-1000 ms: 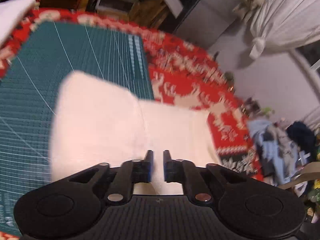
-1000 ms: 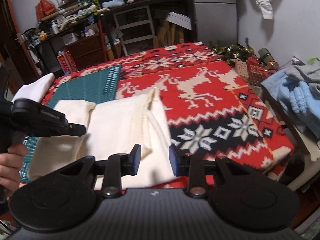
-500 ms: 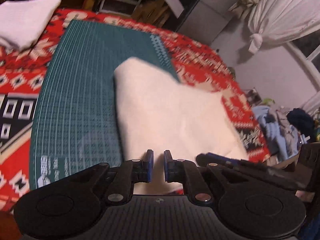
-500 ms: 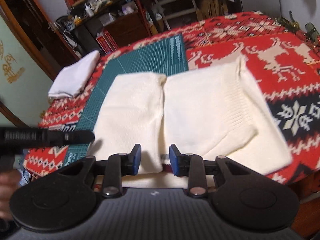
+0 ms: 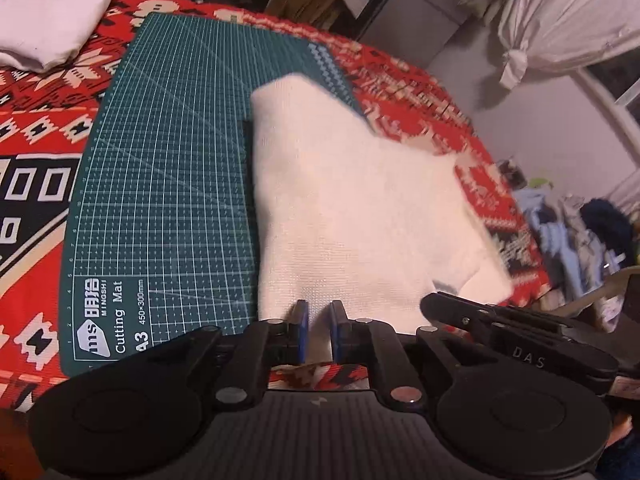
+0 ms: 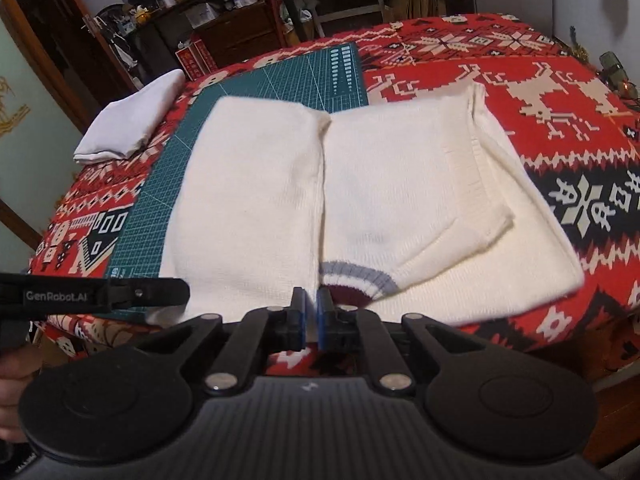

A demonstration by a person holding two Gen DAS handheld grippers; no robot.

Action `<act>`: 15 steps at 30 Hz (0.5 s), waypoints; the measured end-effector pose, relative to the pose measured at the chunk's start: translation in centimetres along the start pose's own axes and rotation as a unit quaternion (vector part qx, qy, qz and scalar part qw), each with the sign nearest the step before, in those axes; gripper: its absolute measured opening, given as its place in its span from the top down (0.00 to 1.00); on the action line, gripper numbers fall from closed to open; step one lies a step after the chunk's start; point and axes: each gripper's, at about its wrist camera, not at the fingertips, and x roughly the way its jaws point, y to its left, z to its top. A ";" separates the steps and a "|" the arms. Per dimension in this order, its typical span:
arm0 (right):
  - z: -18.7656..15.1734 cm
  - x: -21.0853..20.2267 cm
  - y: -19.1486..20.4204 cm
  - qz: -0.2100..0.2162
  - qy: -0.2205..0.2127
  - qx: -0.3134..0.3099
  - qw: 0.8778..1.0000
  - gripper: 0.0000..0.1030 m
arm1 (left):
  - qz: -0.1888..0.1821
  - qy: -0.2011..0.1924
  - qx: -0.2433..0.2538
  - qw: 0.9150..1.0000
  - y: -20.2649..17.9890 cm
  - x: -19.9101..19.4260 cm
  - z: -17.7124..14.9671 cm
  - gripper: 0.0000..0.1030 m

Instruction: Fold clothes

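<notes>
Your right gripper (image 6: 311,316) fingers have just been closing and are now pinching the near hem of the cream sweater (image 6: 360,184) beside its striped collar (image 6: 356,278). Your left gripper (image 5: 318,330) fingers are nearly closed too, and look to be clamping the same near edge further left. The sweater is lying sleeves-in, half on the green cutting mat (image 5: 168,200), half on the red patterned cover (image 6: 580,92) of the desk. Risks: you're biting a single layer, so the folded sleeves are likely to slide open on lifting; uneven hands are going to skew the fold. The white folded cloth (image 6: 132,120) at the far left corner is sitting well clear.
</notes>
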 end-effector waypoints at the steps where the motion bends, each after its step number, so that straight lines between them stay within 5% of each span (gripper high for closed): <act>1: 0.2 -0.3 0.2 -0.001 -0.006 -0.008 1.000 0.94 | -0.005 -0.006 -0.003 1.000 0.1 -0.5 0.2 0.89; 6: 0.8 -0.9 0.0 -0.002 -0.008 -0.028 1.000 0.94 | -0.025 -0.037 -0.017 0.999 0.6 -2.0 1.9 0.89; 10: 1.1 -0.6 -0.9 0.005 0.009 -0.019 1.000 0.81 | -0.006 -0.039 -0.006 0.999 1.3 -0.8 3.6 0.89; 15: 4.4 -0.8 -1.1 0.007 -0.031 -0.017 0.999 0.68 | -0.014 -0.047 -0.022 0.999 2.6 0.1 5.6 0.89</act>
